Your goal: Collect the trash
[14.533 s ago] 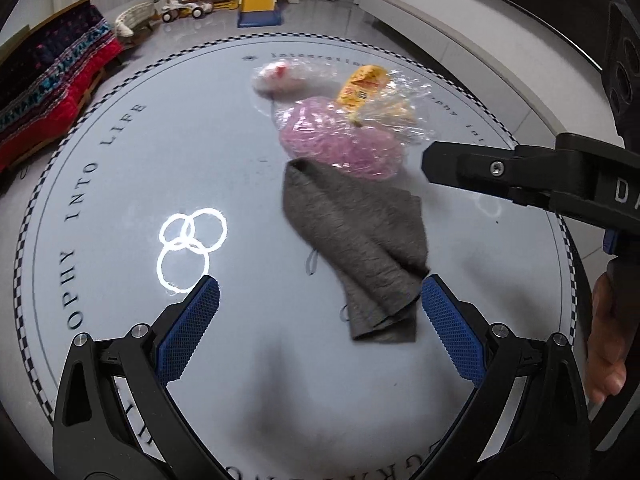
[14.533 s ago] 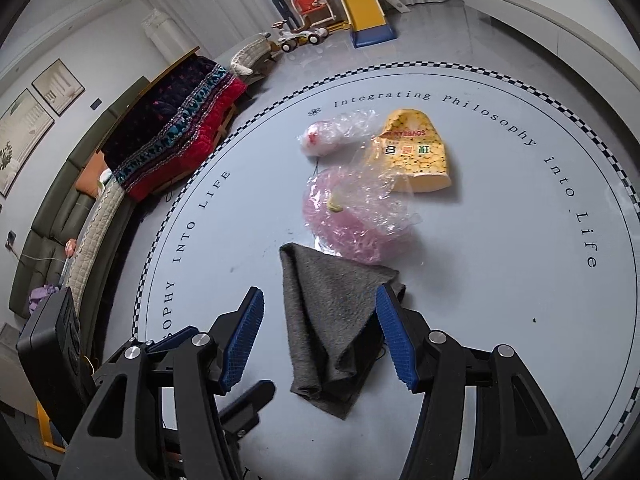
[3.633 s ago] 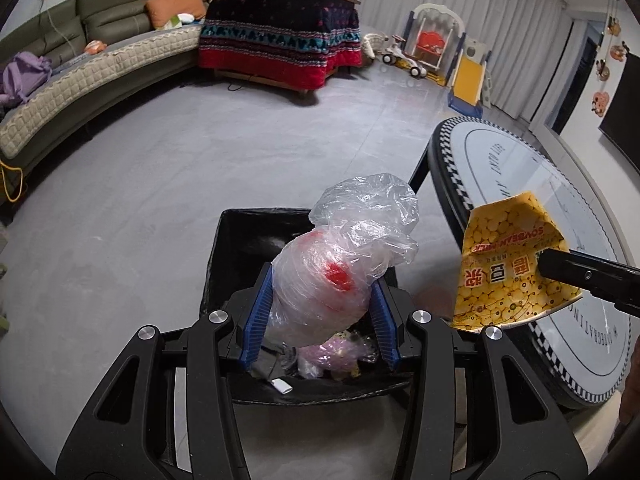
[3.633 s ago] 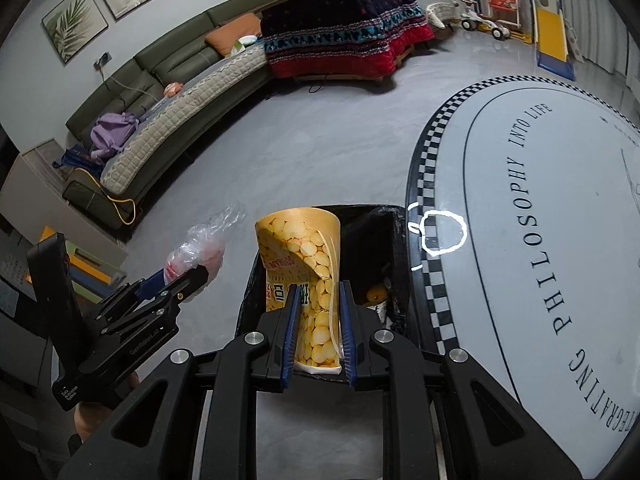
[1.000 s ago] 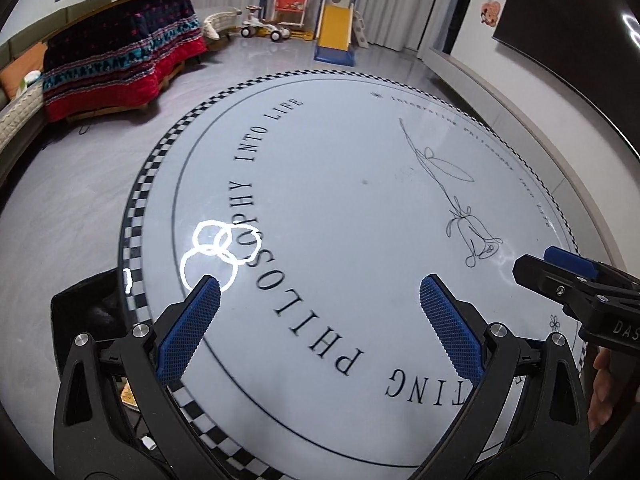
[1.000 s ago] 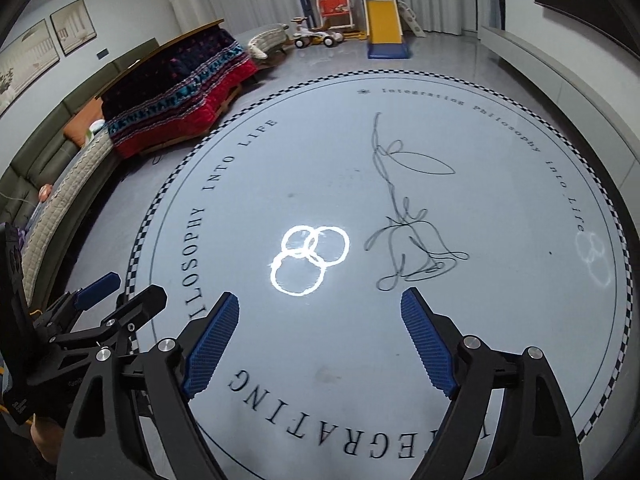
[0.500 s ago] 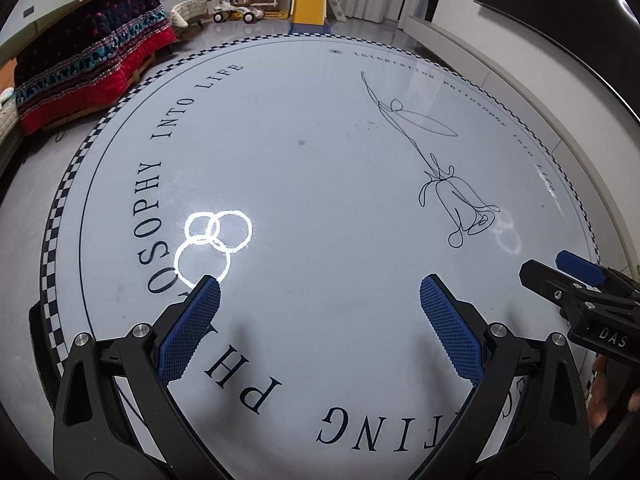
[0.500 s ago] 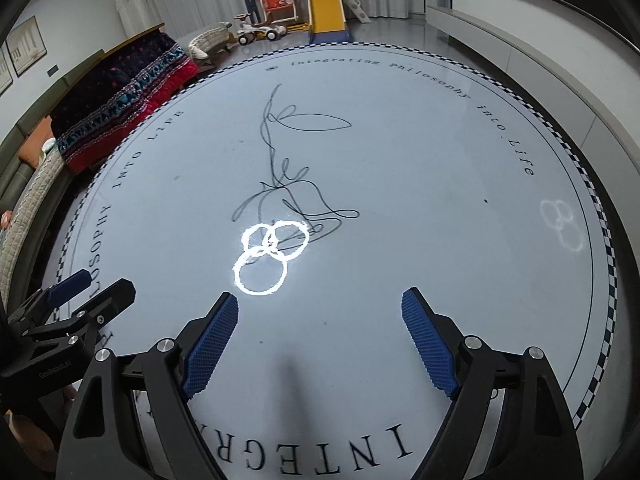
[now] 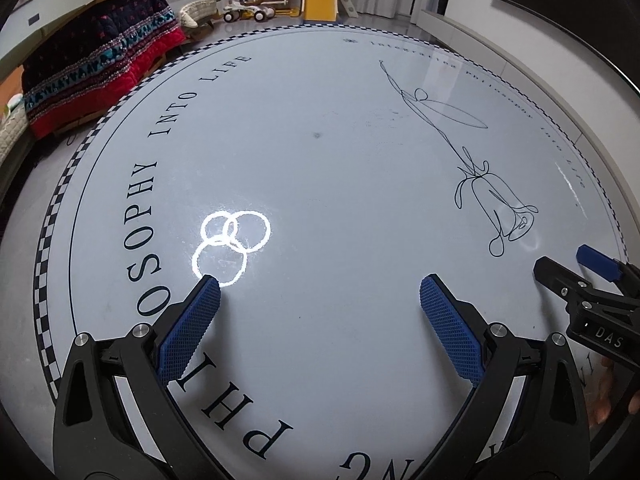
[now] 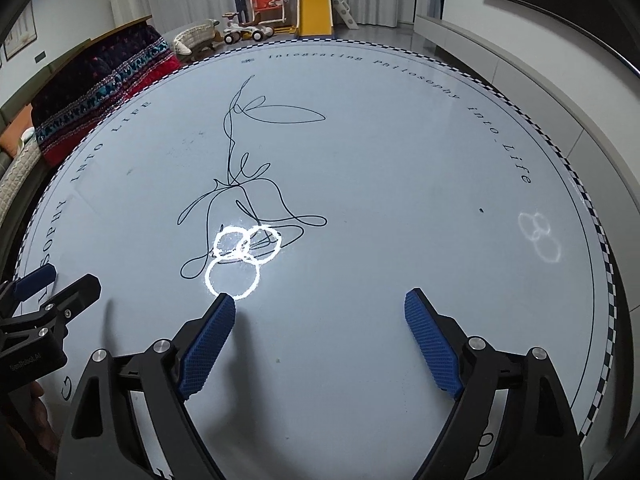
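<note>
No trash shows in either view. The round white table with black lettering and a line drawing fills both views. My left gripper is open and empty over the table's near part. My right gripper is open and empty over the table as well. The right gripper's fingers show at the right edge of the left wrist view. The left gripper's fingers show at the left edge of the right wrist view.
A table with a red patterned blanket stands on the floor beyond the round table's left side. A toy slide and swing stand at the far wall. A low grey ledge runs along the right.
Both grippers have moved a little further in over the table and stay open and empty. The table surface fills more of each view.
</note>
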Available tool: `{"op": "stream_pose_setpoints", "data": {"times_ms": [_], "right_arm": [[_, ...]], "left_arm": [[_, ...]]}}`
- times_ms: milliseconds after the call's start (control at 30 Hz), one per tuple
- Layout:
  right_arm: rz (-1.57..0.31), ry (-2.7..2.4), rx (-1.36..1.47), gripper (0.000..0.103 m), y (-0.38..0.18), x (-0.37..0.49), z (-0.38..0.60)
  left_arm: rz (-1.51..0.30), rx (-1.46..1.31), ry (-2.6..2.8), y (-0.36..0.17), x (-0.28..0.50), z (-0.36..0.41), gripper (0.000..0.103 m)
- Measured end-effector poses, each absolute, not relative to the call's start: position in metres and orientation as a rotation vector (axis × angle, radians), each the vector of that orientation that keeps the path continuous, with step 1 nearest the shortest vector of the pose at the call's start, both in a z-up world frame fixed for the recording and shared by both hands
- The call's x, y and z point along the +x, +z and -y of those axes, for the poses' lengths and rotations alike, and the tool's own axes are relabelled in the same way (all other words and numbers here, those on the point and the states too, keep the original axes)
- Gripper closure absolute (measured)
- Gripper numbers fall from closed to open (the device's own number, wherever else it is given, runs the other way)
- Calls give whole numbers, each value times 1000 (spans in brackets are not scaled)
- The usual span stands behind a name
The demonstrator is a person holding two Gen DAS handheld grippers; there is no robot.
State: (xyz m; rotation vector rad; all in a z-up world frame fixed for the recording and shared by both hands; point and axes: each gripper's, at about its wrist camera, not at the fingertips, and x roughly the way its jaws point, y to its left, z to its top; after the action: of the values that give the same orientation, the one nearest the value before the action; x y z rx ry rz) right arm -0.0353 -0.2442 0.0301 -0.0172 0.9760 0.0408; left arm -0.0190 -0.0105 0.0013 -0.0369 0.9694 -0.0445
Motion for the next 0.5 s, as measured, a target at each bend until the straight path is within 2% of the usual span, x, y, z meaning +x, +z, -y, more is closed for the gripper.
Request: {"op": "stream_pose_setpoints", "data": {"times_ms": [300,500], "right_arm": [[-946,37,-34,3,26,-31,244],[-948,36,-35,3,25,-30,241]], "left_arm": [[-963,19,-18,-1,-17,17,6],[-963,19,-17,-1,-17,17,6]]}}
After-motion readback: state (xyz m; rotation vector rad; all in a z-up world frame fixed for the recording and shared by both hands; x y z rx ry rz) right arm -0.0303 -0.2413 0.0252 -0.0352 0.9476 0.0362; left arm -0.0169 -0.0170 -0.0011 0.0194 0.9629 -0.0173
